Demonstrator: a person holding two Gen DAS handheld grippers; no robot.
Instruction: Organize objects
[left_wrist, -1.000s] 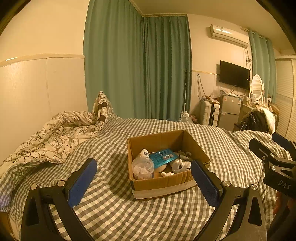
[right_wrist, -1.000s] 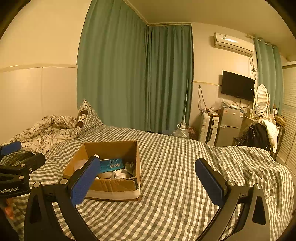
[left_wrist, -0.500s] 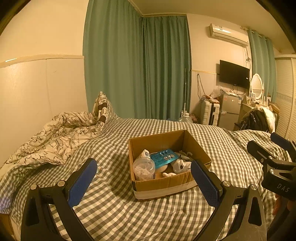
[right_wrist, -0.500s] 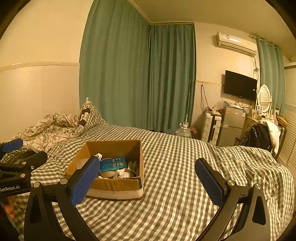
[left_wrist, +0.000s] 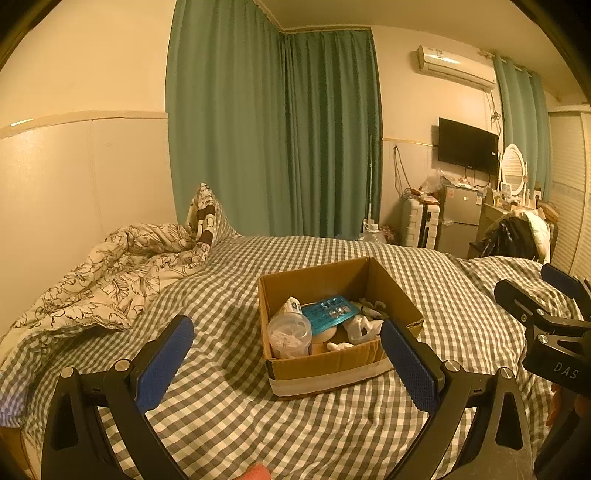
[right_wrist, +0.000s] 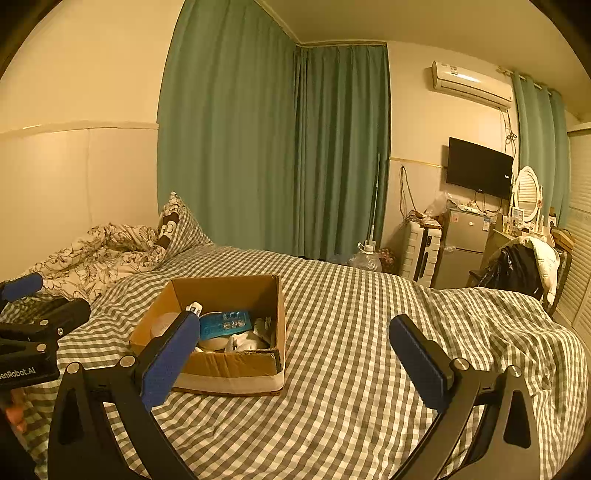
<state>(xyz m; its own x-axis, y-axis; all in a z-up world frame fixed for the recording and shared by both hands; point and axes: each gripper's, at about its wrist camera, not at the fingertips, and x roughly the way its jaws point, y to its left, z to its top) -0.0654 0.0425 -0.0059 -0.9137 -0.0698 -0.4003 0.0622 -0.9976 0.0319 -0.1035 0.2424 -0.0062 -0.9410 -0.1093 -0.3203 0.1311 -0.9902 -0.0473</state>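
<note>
Two grippers hover over a bed (left_wrist: 443, 280) that fills most of what we see, its grey-and-white checked cover wrinkled across the whole lower half of both views. At ten o'clock in the left wrist view we find a floral duvet (left_wrist: 110, 280) bunched against the wall, with a checked pillow (left_wrist: 207, 218) standing just behind it. Green curtains (left_wrist: 273, 140) hang at twelve o'clock, and at two o'clock we see a dark television (left_wrist: 467, 146) on the wall under an air conditioner (left_wrist: 454, 68).

Near the middle of the bed sits an open cardboard box (left_wrist: 325, 373), with pale tape along its lower edge. From the left wrist view it lies dead ahead at twelve o'clock; from the right wrist view it sits at ten o'clock (right_wrist: 229, 369), partly behind that gripper's left finger.

We hold the left gripper (left_wrist: 288, 363) with its blue-padded fingers spread wide and nothing between them; the box shows in the gap. The right gripper (right_wrist: 295, 360) is likewise spread wide, with only bedcover between its pads. Each gripper appears at the edge of the other's view.

Inside the box we make out a clear plastic jar (left_wrist: 290, 334) at the near left corner, a teal blister pack (left_wrist: 328, 314) lying tilted beside it, and some small white items (left_wrist: 364, 326) we cannot identify.
</note>
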